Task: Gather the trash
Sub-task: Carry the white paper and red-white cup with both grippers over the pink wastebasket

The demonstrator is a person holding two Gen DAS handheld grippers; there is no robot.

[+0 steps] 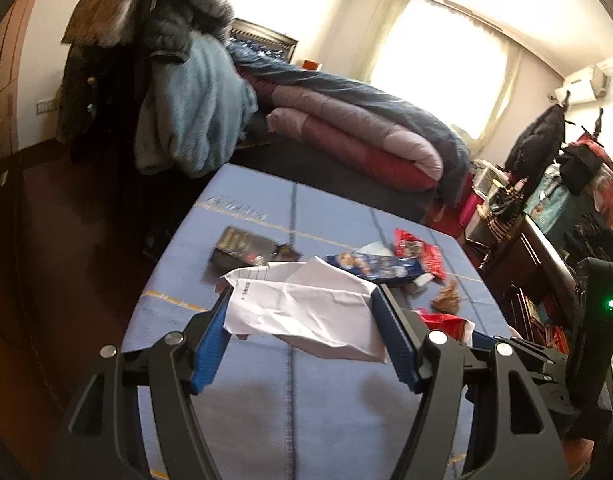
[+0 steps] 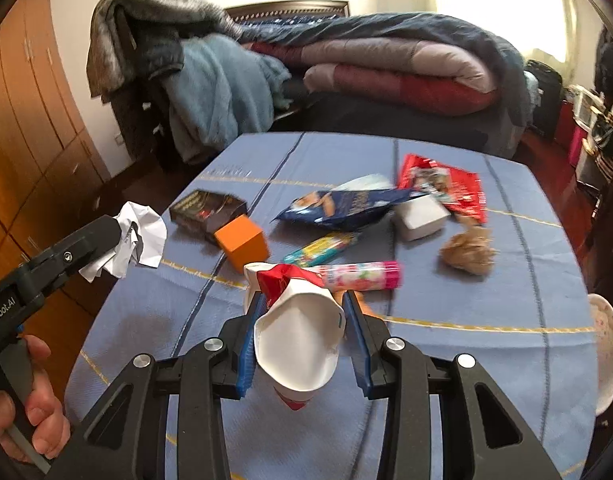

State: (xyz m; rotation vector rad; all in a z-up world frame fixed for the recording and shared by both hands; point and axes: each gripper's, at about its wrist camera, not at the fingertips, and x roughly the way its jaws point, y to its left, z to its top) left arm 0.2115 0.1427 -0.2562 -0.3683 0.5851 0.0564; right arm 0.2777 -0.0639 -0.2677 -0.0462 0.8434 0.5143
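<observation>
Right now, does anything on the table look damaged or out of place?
Yes. The red-and-white cup in the right tool is squashed out of shape. The paper in the left tool is crumpled. Wrappers, a dark box and a brown wad lie scattered on the table.

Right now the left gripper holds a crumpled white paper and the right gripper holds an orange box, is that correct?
Not quite. The left gripper does hold the crumpled white paper, but the right gripper holds a squashed red and white paper cup. The right wrist view shows the orange box lying on the table.
</observation>
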